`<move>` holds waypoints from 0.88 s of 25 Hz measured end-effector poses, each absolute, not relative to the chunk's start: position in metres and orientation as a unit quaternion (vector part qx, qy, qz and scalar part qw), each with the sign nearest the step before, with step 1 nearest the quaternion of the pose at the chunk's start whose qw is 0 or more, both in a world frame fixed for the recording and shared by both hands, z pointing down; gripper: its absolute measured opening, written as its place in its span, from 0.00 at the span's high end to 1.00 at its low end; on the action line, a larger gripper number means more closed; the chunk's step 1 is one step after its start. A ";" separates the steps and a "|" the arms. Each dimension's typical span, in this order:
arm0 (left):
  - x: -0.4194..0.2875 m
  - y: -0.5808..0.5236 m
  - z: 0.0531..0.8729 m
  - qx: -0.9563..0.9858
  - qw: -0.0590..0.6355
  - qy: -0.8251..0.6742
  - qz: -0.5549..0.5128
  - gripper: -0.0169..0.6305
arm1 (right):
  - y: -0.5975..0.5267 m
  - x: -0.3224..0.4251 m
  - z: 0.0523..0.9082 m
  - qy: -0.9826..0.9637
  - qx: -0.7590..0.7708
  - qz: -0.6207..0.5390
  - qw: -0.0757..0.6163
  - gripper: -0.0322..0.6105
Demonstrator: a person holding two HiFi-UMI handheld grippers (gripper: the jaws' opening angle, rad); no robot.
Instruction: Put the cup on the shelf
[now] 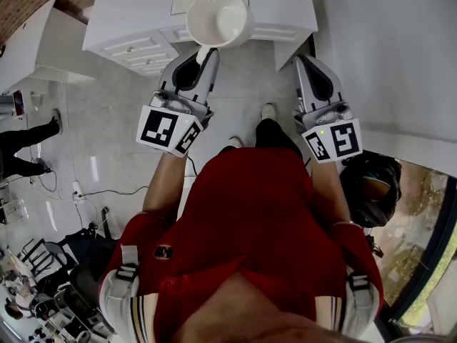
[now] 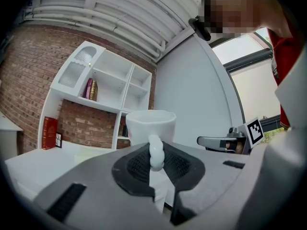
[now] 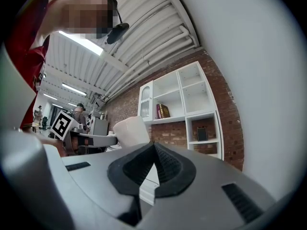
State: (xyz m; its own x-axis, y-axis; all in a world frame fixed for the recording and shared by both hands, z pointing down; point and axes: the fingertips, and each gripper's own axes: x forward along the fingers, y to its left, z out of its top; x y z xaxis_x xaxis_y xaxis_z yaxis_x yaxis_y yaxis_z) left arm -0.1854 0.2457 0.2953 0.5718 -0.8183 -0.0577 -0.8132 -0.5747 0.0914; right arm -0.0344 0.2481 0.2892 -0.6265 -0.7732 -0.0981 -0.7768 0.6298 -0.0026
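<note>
A white cup (image 1: pixel 218 18) hangs in front of me above the white cabinet (image 1: pixel 128 41), held by its handle in my left gripper (image 1: pixel 203 54). In the left gripper view the cup (image 2: pixel 149 124) stands upright past the jaws, and its handle (image 2: pixel 156 152) is pinched between the dark pads of the left gripper (image 2: pixel 156 164). The white wall shelf (image 2: pixel 103 87) with open compartments is ahead on the brick wall. My right gripper (image 1: pixel 307 59) floats to the right, shut and empty. In the right gripper view the right gripper (image 3: pixel 153 150) shows closed jaws, with the cup (image 3: pixel 132 131) to its left and the shelf (image 3: pixel 184 104) ahead.
Books (image 2: pixel 91 90) stand in one shelf compartment and a red book (image 2: pixel 49 132) on the counter below. A white wall (image 1: pixel 400 48) runs along the right. Another person (image 1: pixel 28 145) stands at the far left, with cables on the floor (image 1: pixel 93 191). A dark bag (image 1: pixel 371 188) lies by my right.
</note>
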 end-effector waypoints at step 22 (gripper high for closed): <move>-0.136 0.082 0.302 0.876 0.022 -0.482 -0.025 0.90 | 0.059 0.020 0.296 0.907 -0.414 0.012 0.074 0.96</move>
